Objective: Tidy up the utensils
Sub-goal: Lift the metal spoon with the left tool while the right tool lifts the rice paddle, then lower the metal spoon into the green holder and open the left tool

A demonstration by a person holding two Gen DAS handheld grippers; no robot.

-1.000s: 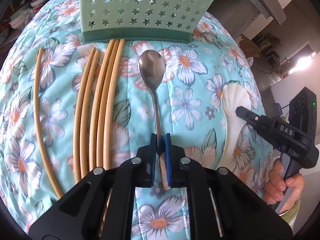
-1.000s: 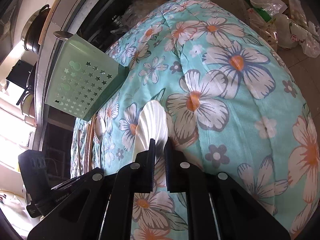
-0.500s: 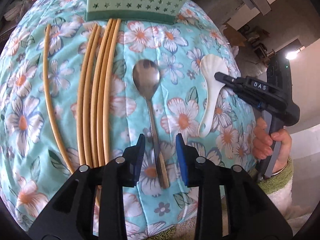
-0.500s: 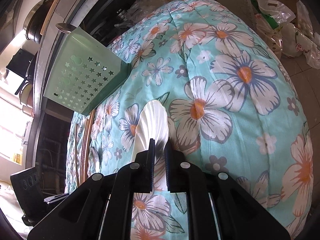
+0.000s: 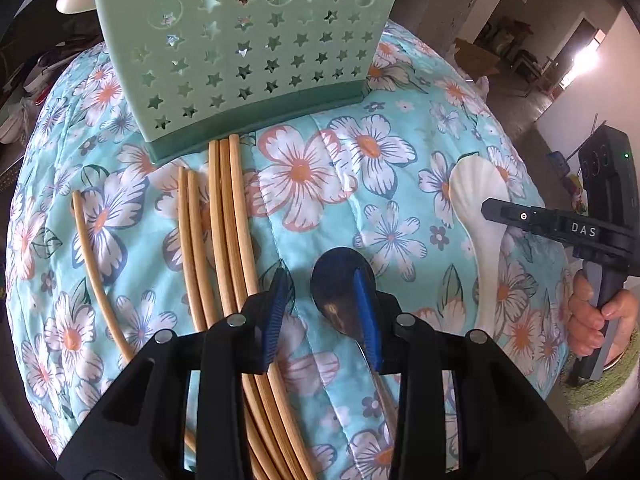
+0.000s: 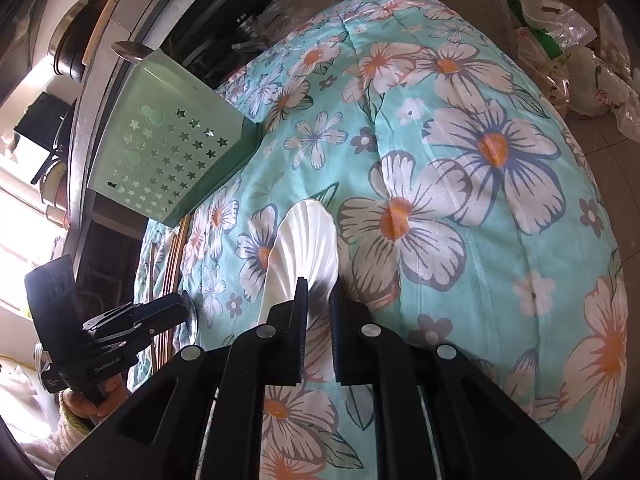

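Observation:
The metal spoon [image 5: 334, 304] lies on the flowered quilt [image 5: 304, 168], its bowl partly under the right finger of my left gripper [image 5: 322, 276]. That gripper is open and presses on nothing. Just left of it lie several bamboo chopsticks [image 5: 224, 220] in a bundle, with one more [image 5: 92, 248] farther left. The green star-punched holder [image 5: 248, 52] stands beyond them. To the right, the white ceramic spoon [image 6: 304, 240] rests on the quilt. My right gripper [image 6: 320, 284] is shut on that spoon's neck, where the bowl meets the handle.
A spoon bowl [image 6: 128, 50] sticks out of the holder's top. The quilt drops away at the right, with plastic bags [image 6: 580, 40] on the floor beyond. A hand [image 5: 588, 320] holds the right gripper's grip by the quilt's right edge. Dark shelving [image 6: 100, 248] stands behind the holder.
My left gripper let go of the metal spoon's handle and opened. It then moved forward toward the holder, so the spoon's bowl now lies under its right finger. The right gripper stayed put.

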